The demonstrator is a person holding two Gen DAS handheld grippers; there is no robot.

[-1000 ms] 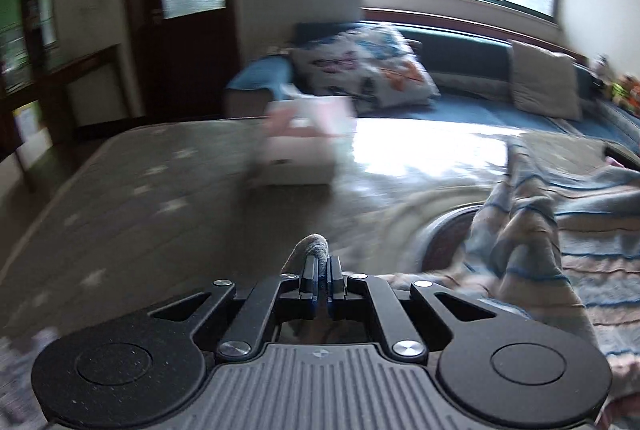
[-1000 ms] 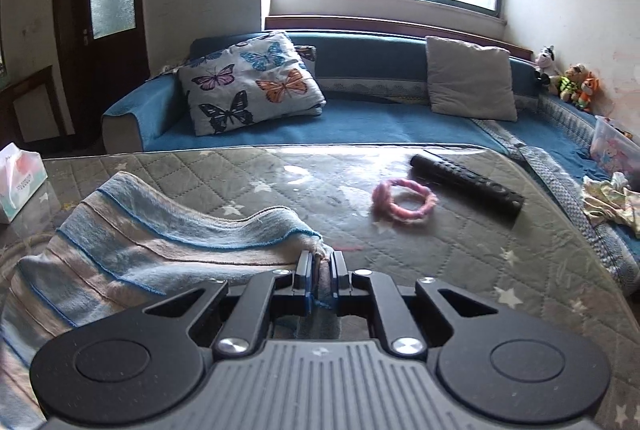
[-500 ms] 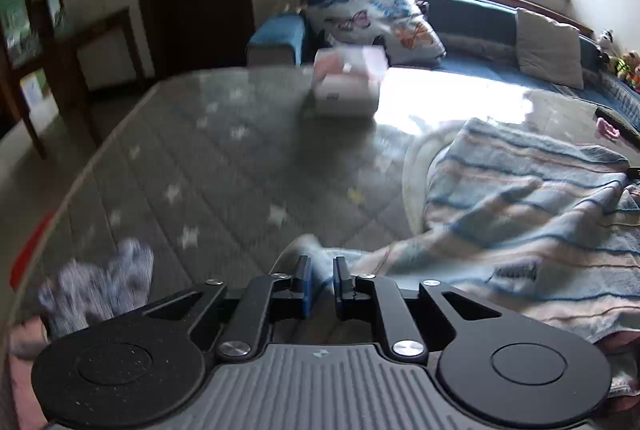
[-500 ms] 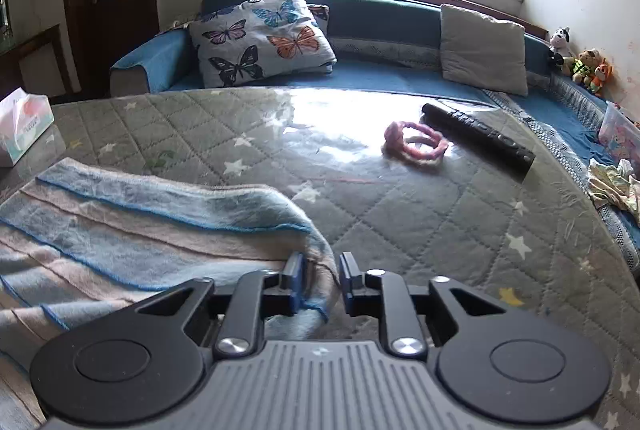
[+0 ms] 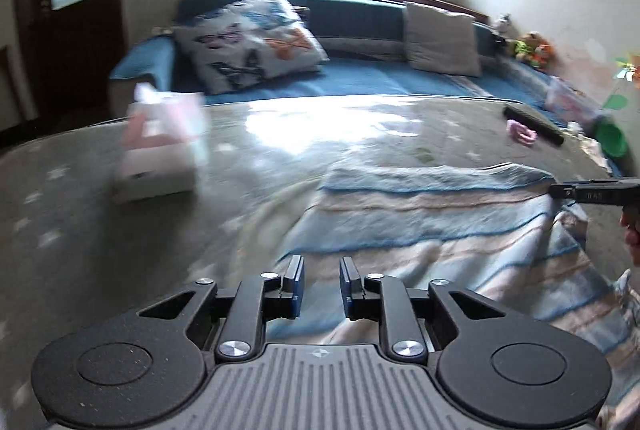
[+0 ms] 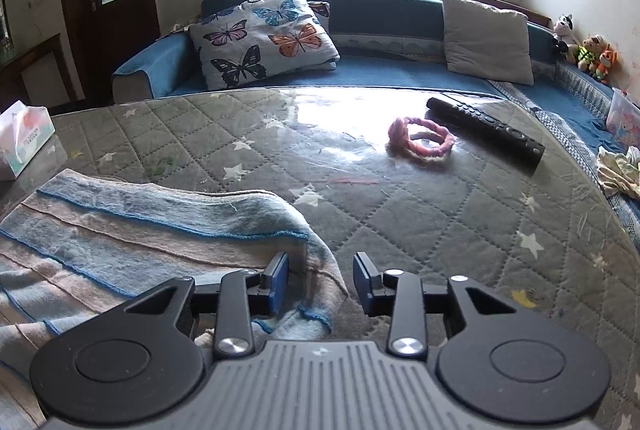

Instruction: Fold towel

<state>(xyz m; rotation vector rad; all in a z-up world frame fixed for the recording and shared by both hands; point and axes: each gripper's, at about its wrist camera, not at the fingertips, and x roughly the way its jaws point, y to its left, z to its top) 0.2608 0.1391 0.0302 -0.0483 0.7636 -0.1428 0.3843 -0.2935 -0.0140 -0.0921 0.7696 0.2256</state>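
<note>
Your left gripper (image 5: 320,288) fingers wide over the striped towel (image 5: 440,222), your right gripper (image 6: 320,284) wide, empty, straddling the towel's corner

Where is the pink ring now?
In the right wrist view, the pink ring lies on the table, far right of centre, just left of the black remote.

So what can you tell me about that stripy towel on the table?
The towel looks soft and fuzzy, with wide pale blue and beige stripes and thin dark blue lines. It lies rumpled on the grey quilted table cover with stars, one layer folded over another. Its corner sits between the open fingers of the right gripper, which do not pinch it. The left gripper is open over its other side.
</note>
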